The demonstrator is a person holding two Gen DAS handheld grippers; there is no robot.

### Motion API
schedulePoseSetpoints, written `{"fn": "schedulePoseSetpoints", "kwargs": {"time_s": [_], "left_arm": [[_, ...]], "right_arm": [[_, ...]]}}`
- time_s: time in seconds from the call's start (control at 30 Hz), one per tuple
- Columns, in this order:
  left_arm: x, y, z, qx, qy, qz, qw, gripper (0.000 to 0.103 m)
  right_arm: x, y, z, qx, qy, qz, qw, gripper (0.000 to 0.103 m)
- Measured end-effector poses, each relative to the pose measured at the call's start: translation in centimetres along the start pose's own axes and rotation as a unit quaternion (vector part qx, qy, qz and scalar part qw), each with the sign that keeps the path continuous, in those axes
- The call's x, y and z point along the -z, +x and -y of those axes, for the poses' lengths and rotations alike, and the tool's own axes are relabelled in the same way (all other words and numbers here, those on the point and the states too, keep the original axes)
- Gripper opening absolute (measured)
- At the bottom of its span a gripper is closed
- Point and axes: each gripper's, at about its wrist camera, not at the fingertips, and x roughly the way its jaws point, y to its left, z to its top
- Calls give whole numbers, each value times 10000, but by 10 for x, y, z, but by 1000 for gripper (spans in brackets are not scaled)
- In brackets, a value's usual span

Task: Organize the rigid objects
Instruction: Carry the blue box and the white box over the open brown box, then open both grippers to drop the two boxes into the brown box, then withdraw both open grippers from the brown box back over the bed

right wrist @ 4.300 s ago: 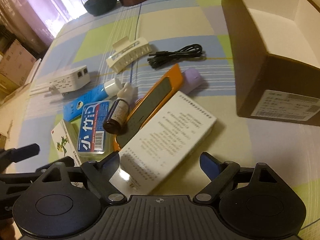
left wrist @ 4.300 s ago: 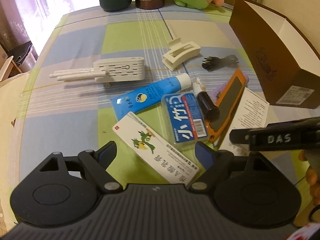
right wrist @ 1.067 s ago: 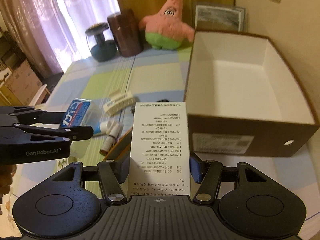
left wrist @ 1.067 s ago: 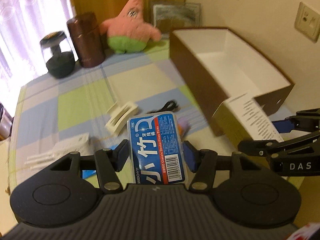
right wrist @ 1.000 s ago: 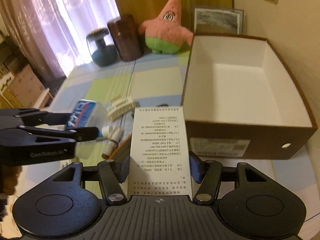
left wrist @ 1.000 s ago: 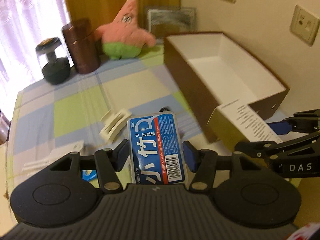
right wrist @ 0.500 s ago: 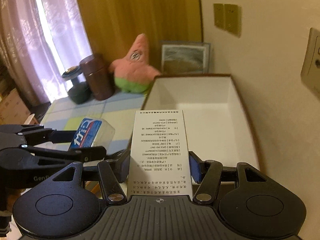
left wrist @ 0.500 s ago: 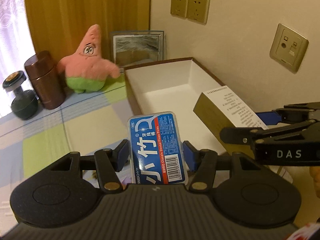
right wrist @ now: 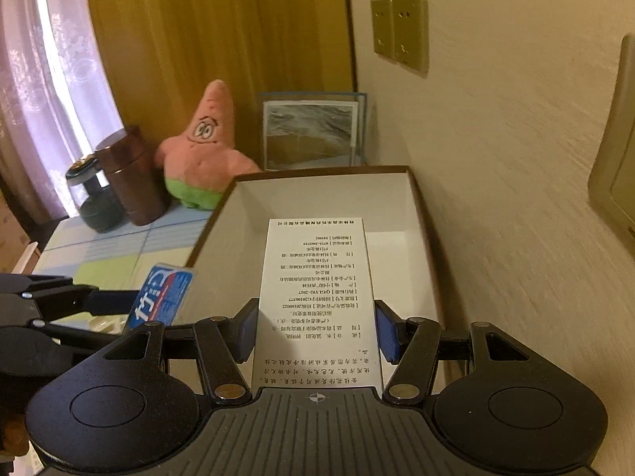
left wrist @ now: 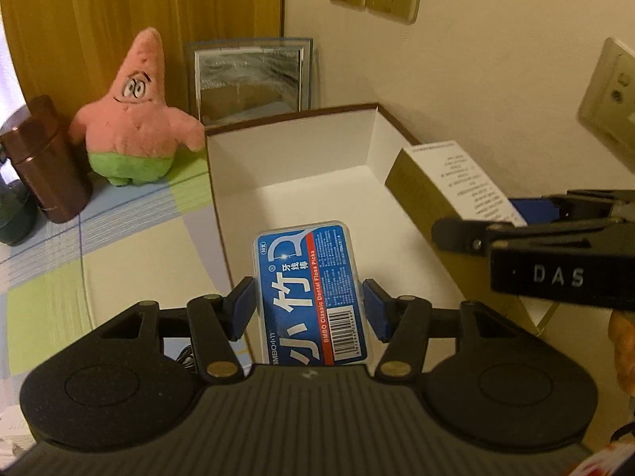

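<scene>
**Left wrist and right wrist views: both loads now carried over the open box**

Left wrist view first: the left gripper [left wrist: 308,306] has its blue pads pressed against the two long sides of the floss pick case [left wrist: 311,291], jaws about half spread, the case lying flat between them and sticking out ahead. Just ahead of and below the case lies the white floor of the brown cardboard box [left wrist: 349,194]. To the right of this gripper, a little ahead, the right gripper holds the printed carton [left wrist: 448,182] over the same box.

From the right wrist, the right gripper [right wrist: 315,331] is likewise clamped on the carton [right wrist: 317,297], jaws about half spread, white printed face up. The box interior [right wrist: 238,246] fills the space ahead and beneath; the left gripper [right wrist: 99,301] with the blue case [right wrist: 164,297] sits off to the left, near the box's left wall.

What has changed: a few seconds ago both grippers were empty above the scattered items on the checked tablecloth [left wrist: 119,254]; a second ago each already held its item with the box still well ahead. Now the table clutter has dropped out of sight and the box is directly under the fingertips. Judging by that, the carry looks nearly done, and lowering and releasing each item inside is probably what remains. The two loads are near each other, so setting them down side by side without a knock seems the point to watch.
</scene>
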Motion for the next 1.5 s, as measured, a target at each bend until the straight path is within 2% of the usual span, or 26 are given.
{"fn": "schedulePoseSetpoints", "kwargs": {"time_s": [0.3, 0.63, 0.9, 1.27, 1.5], "left_arm": [[-4, 49, 3, -28, -88, -467, 9989, 54], [-1, 80, 7, -122, 107, -718, 9973, 55], [-2, 84, 15, -33, 331, -725, 9968, 59], [3, 74, 15, 99, 281, -719, 9970, 59], [4, 55, 19, 197, 255, -555, 9979, 59]], "right_arm": [[4, 47, 25, 26, 42, -441, 9990, 56], [16, 78, 31, 247, -164, -800, 9964, 56], [19, 81, 35, 188, -149, -871, 9959, 68], [22, 71, 36, 63, -14, -824, 9966, 69], [21, 52, 33, 49, 52, -635, 9980, 69]]}}
